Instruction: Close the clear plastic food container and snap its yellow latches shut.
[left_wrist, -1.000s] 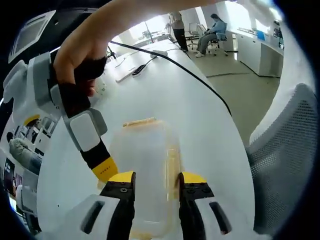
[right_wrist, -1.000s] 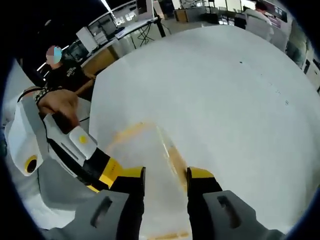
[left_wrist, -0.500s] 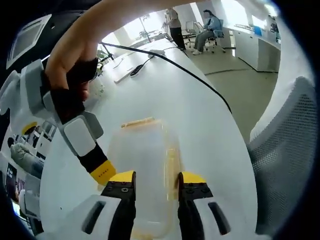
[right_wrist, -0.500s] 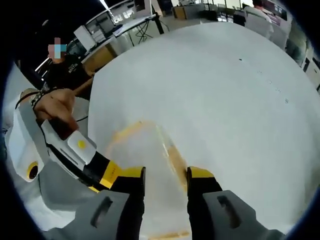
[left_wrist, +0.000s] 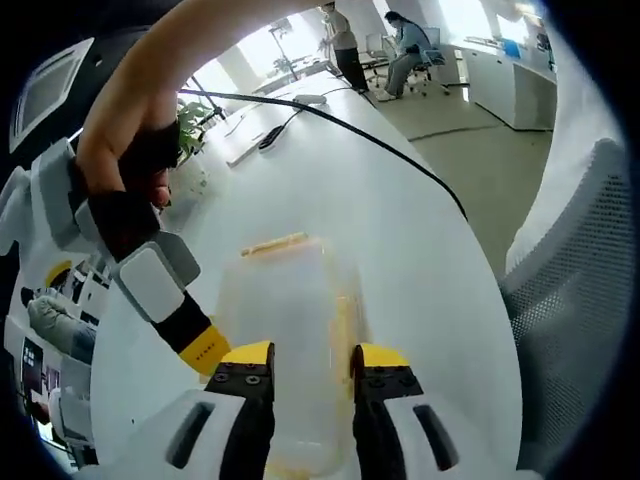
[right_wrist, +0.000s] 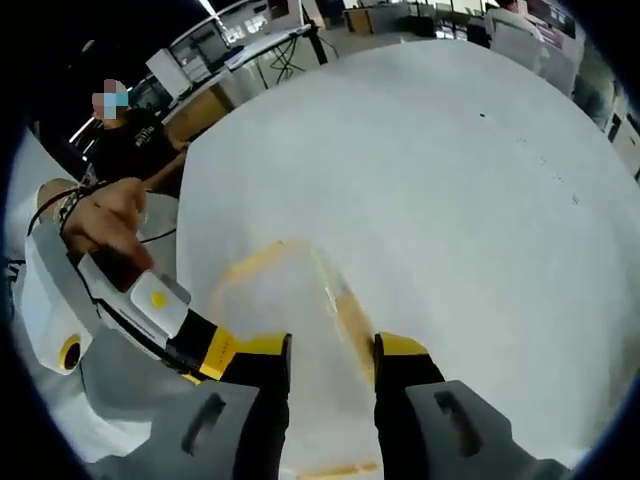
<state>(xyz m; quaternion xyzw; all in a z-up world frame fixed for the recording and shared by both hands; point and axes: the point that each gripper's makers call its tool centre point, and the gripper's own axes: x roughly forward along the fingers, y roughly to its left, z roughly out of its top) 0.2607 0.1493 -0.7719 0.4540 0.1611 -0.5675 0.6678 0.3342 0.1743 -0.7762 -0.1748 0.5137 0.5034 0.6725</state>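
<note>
Overhead, both tools' jaws spread astride container (left_wrist: 290, 340) on white table (left_wrist: 400, 250), office beyond.

The left gripper view looks down and forward, very near the container (left_wrist: 290, 340) on the white worktop (left_wrist: 400, 260), facing far toward an office with chairs. The right gripper view looks at the same container (right_wrist: 295, 330) from the opposite side, equally near. Both views share the container and the worktop.
</note>
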